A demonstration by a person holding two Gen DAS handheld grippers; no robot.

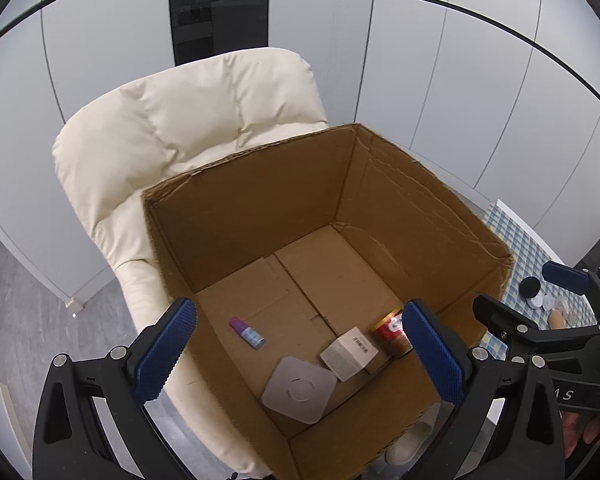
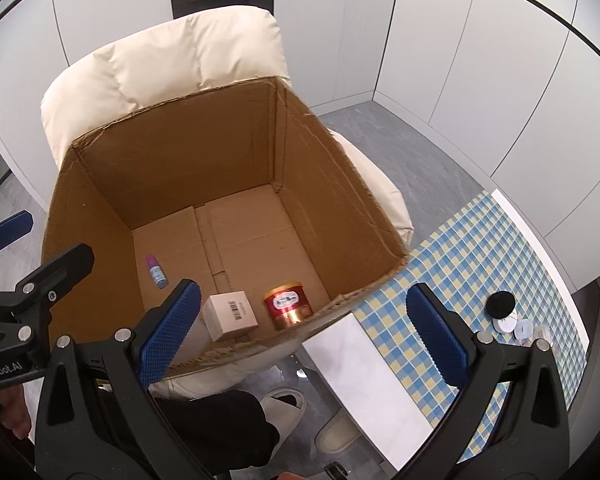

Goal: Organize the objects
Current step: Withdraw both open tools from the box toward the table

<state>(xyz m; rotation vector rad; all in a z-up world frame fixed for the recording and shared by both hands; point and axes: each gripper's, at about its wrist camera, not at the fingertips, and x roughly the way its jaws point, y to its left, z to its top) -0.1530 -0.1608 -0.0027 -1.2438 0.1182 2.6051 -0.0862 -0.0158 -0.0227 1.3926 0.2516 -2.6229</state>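
Note:
An open cardboard box [image 1: 428,216] [image 2: 100,240] rests on a cream armchair. On its floor lie a small purple-capped bottle [image 1: 247,333] [image 2: 156,271], a white carton [image 1: 350,352] [image 2: 230,316], a red and gold can [image 1: 392,330] [image 2: 288,306] and a flat grey square lid [image 1: 299,389]. My left gripper [image 1: 296,356] hovers open above the box's near side, nothing between its blue pads. My right gripper [image 2: 300,340] is open over the box's near right corner and holds nothing.
The cream armchair [image 1: 188,120] [image 2: 172,60] backs onto white wall panels. A table with a blue and yellow checked cloth [image 2: 480,264] [image 1: 520,248] stands to the right, holding a black round lid [image 2: 500,304] and small white jars [image 2: 506,324]. A person's slippered feet [image 2: 284,404] are below.

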